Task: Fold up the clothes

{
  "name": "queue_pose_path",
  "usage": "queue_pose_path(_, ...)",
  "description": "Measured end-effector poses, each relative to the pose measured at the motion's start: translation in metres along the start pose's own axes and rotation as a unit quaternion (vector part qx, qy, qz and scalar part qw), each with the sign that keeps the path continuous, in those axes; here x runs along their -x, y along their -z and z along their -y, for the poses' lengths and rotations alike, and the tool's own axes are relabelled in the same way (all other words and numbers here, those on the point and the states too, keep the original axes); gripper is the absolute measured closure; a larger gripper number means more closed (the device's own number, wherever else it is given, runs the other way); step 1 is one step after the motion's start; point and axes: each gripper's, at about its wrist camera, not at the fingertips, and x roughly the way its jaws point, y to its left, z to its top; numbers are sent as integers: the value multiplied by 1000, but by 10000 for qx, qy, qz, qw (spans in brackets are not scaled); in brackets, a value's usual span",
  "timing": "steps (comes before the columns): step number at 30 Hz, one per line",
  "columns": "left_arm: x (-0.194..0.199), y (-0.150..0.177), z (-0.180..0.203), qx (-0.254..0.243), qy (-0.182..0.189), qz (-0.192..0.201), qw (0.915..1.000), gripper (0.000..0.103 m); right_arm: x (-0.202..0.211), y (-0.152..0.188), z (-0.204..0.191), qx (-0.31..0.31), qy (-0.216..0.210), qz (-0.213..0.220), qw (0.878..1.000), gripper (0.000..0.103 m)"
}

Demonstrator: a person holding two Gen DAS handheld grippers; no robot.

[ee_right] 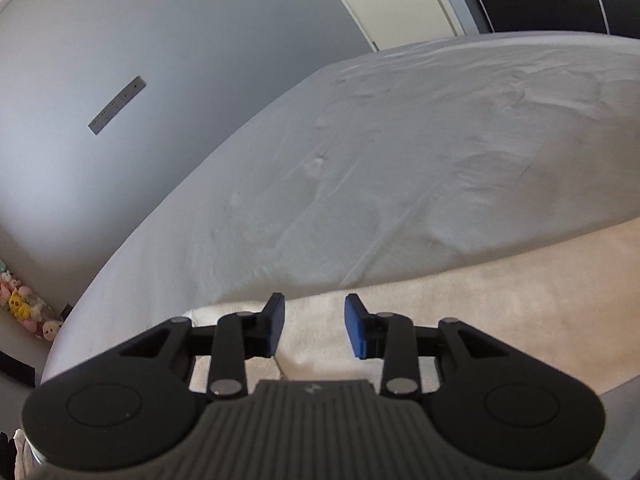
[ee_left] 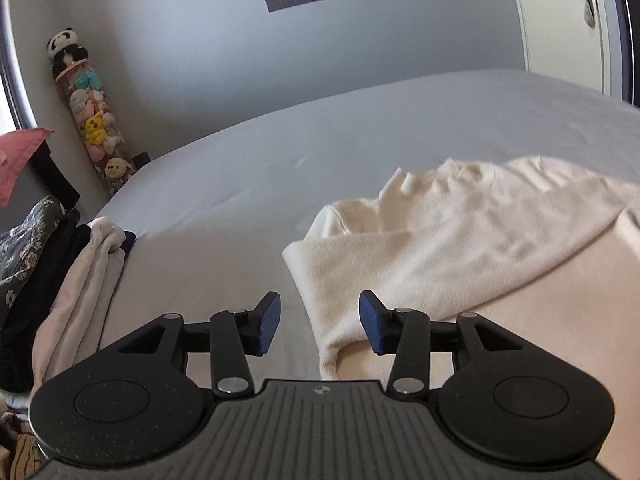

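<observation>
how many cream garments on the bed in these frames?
1: a cream sweater lies on the bed, just ahead of the left gripper, partly folded. The right wrist view shows its edge below the right gripper. More may lie outside both views.

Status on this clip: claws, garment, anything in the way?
Left claw open, empty. Right claw open, empty, above sweater. Cream sweater flat on bed, sleeve folded over. Nothing in the way; clothes pile off bed's edge.

The left gripper [ee_left: 319,324] and the right gripper [ee_right: 314,326] look the same: black arms, blue pads, shiny silver screws, and round black discs beside a grey ribbed middle.
</observation>
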Motion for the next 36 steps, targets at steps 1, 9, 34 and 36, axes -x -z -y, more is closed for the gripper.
queue_pose_path(1,4,-3,-1,115,25,42,9999,51,11,-5,6,281,-13,98,9996,66)
queue_pose_path(9,24,-28,17,363,-32,-90,9993,52,82,-70,121,955,928,-312,9906,65)
queue_pose_path(34,42,-75,66,441,120,-67,9989,47,99,-93,230,139,965,-1460,9845,97)
queue_pose_path(36,30,-66,56,580,119,-184,9981,47,106,-100,219,174,950,-1324,9865,98)
